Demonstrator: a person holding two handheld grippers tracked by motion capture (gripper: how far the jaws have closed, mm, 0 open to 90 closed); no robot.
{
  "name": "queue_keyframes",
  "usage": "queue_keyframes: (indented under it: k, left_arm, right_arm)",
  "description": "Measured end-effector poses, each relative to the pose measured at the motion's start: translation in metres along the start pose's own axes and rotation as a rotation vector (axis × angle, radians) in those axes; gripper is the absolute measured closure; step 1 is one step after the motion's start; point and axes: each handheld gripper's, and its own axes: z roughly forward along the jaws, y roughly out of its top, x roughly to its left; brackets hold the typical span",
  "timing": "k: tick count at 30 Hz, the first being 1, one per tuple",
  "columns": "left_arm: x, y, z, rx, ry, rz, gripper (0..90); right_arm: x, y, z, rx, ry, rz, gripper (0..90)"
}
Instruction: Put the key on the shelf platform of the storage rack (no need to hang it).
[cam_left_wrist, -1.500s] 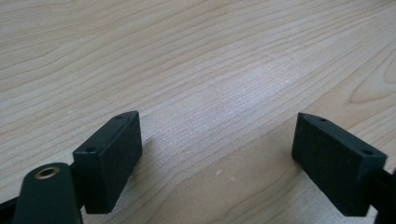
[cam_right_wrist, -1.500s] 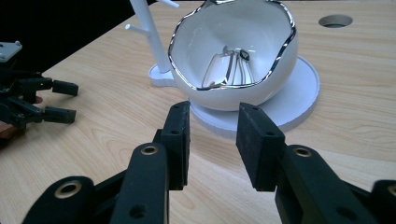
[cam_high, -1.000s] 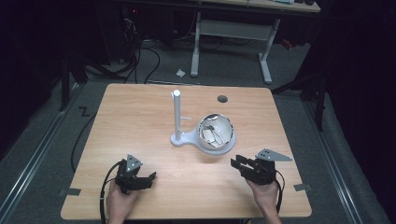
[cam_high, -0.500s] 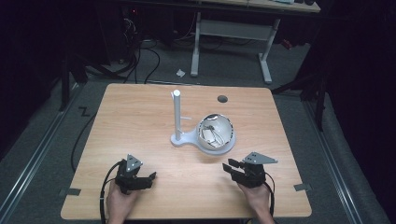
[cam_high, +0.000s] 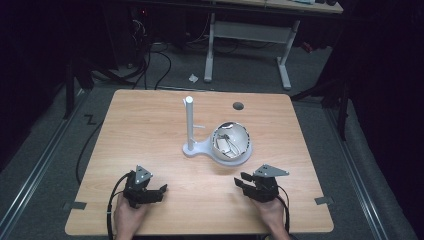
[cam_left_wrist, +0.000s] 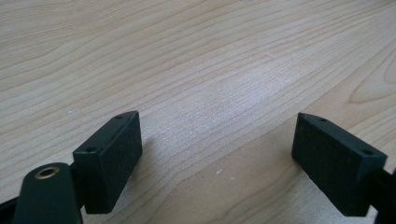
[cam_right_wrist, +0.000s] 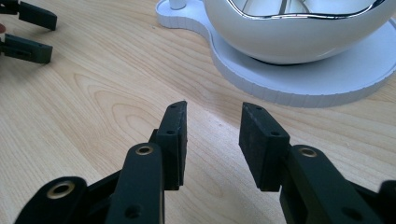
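Since a second ago the right gripper (cam_high: 243, 181) has drifted in toward the white plastic stand with its tall upright post (cam_high: 190, 127) and sunk closer to the pale wooden table (cam_high: 150, 120), while the left gripper (cam_high: 160, 190) has kept its place. Nothing else on the table has shifted. On the round base of that stand, right of the post, sits a glossy white bowl with a chrome rim (cam_high: 232, 142); whatever lies inside it is too small and tangled to make out from above. In the right gripper view the bowl (cam_right_wrist: 299, 32) is cut off at the top edge, so its contents are barely seen, and the stand's base (cam_right_wrist: 299, 86) lies just beyond the right gripper (cam_right_wrist: 212, 123), not touching it. Its jaws have just been opening a little and stand partly apart with bare wood between them, gripping nothing. In the left gripper view the left gripper (cam_left_wrist: 217, 128) has its jaws spread wide over plain tabletop, also empty, well apart from the stand. Both hands are cut off by the bottom edge of the high view.
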Motion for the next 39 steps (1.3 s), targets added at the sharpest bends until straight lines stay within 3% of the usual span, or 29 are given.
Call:
queue_keyframes:
  k: [7, 26, 39]
  left_arm:
    - [0.0, 0.0, 0.0, 0.0, 0.0, 0.0, 16.4]
    - [0.0, 0.0, 0.0, 0.0, 0.0, 0.0, 16.4]
    - [0.0, 0.0, 0.0, 0.0, 0.0, 0.0, 16.4]
  right_arm:
    - [0.002, -0.004, 0.008, 0.035, -0.024, -0.03, 60.1]
    - [0.001, -0.013, 0.019, 0.09, -0.058, -0.039, 57.8]
    - [0.005, -0.017, 0.024, 0.098, -0.078, -0.076, 54.4]
